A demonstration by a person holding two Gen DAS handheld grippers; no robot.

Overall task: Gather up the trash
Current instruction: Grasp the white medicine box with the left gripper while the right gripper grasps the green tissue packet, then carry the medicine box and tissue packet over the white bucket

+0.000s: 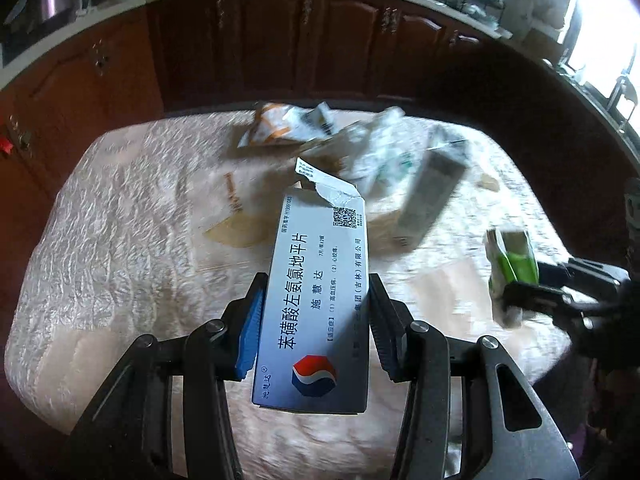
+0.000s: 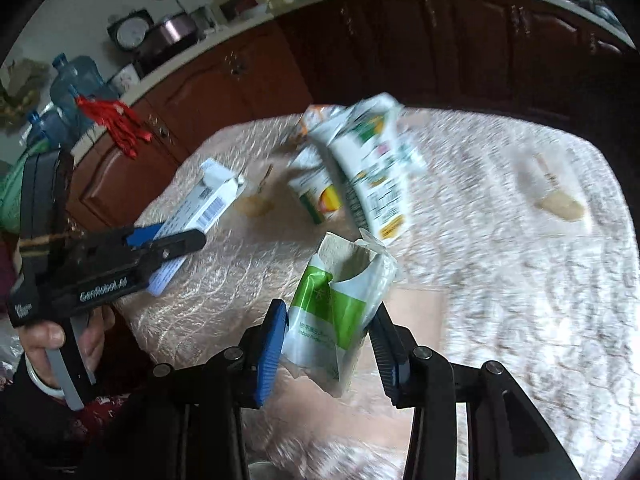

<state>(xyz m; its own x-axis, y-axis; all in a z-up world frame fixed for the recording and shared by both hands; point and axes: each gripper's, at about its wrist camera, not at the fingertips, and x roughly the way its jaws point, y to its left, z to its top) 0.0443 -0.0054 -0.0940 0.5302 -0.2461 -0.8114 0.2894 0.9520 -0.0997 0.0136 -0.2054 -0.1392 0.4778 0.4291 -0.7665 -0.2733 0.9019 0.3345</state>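
My left gripper point(image 1: 316, 282) is shut on a white medicine box point(image 1: 320, 236) with a torn top flap, holding it by its long sides above the table. The right wrist view shows that same left gripper point(image 2: 176, 242) and the medicine box point(image 2: 208, 200) at the left, with a hand on the handle. My right gripper point(image 2: 329, 306) is shut on a crumpled green and white tissue packet point(image 2: 344, 280), torn open at the top. In the left wrist view the right gripper point(image 1: 520, 286) and tissue packet point(image 1: 514, 254) appear at the right edge.
A table under a pale embossed cloth point(image 1: 120, 220) carries a blurred heap of wrappers: an orange and white bag point(image 1: 280, 124), a white and green pack point(image 2: 372, 168), a small carton point(image 2: 320, 194). A beige scrap point(image 2: 560, 206) lies apart. Dark wooden cabinets point(image 1: 280, 40) stand behind.
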